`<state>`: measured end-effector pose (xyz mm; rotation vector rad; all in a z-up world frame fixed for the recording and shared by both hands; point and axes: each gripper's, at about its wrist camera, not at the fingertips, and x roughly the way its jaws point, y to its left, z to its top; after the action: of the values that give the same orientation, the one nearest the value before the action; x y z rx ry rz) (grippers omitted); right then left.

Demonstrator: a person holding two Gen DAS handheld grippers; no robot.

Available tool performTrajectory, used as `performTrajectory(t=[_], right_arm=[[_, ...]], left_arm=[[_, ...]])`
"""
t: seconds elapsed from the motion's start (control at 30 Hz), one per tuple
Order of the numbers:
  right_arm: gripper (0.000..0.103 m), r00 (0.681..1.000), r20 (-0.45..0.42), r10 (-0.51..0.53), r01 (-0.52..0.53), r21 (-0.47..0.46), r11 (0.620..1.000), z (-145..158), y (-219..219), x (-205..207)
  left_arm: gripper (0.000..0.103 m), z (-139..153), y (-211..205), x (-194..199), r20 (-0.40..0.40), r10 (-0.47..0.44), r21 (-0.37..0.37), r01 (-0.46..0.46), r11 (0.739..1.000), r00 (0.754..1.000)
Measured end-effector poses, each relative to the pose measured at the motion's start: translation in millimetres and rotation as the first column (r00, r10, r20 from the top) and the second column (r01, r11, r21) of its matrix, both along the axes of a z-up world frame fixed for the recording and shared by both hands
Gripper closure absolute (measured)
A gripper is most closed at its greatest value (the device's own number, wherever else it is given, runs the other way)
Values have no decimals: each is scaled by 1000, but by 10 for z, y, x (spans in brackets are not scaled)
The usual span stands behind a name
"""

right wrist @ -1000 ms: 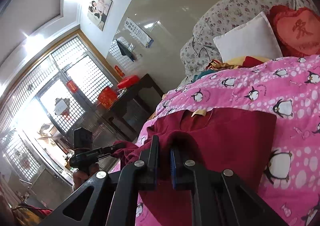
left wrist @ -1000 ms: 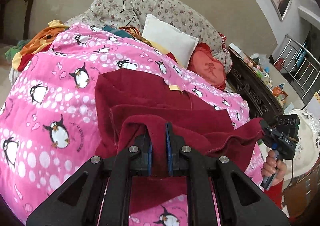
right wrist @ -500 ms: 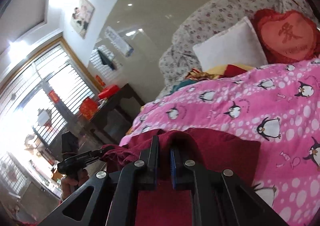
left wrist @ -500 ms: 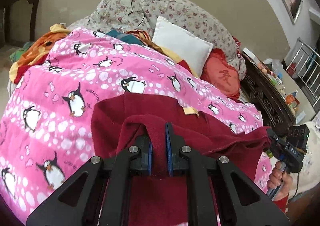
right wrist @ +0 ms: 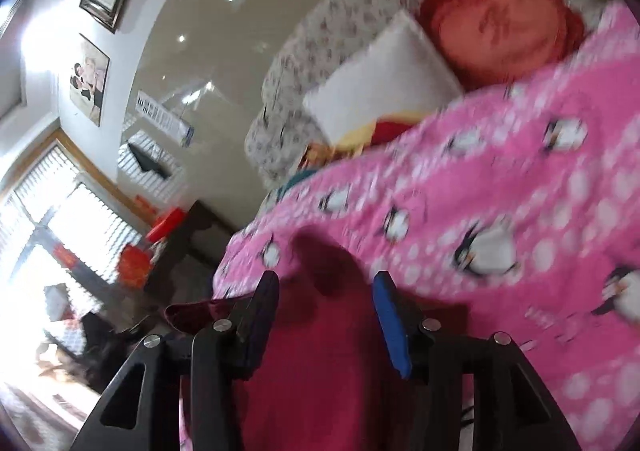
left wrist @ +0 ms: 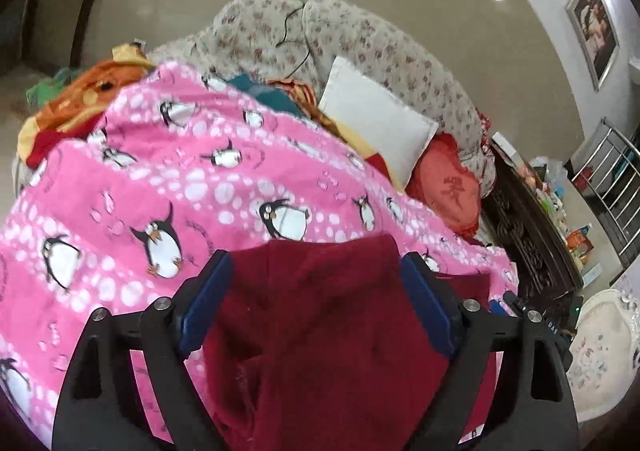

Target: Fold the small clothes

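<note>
Both grippers spread wide, holding nothing. Left gripper [left wrist: 316,275] straddles the dark red garment [left wrist: 320,331], which lies on the near part of the pink penguin blanket [left wrist: 180,179]. Right gripper [right wrist: 326,291] is over the same cloth, view blurred. Step looks like a release after a fold. To do it well: lift straight off without dragging the top layer, then press or smooth the edges before the next fold. Garment is plush, fleecy, bunched in thick layers, far edge rounded, not yet flat or square.

Illegible character on red cushion [left wrist: 450,189]
</note>
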<state>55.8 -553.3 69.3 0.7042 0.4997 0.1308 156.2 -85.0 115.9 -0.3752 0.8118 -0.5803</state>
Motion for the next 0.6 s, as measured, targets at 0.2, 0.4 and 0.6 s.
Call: performTrajectory(t=[0.2,0.4,0.6], right_arm=[[56,995,-27,98,-102,-306,947,277,634,61],[56,981,-188,52,-139,-484,864,22,971,503],[56,941,-338,-15,-159,-479,863,-380,762,986]], left_arm=[[17,24,-202,-207,57,-37,86,32,996,998],[17,-222,-668,-108,67,-24,252,6,968,997],[17,-643,-494,415,-53,126,249,-109,962,991]])
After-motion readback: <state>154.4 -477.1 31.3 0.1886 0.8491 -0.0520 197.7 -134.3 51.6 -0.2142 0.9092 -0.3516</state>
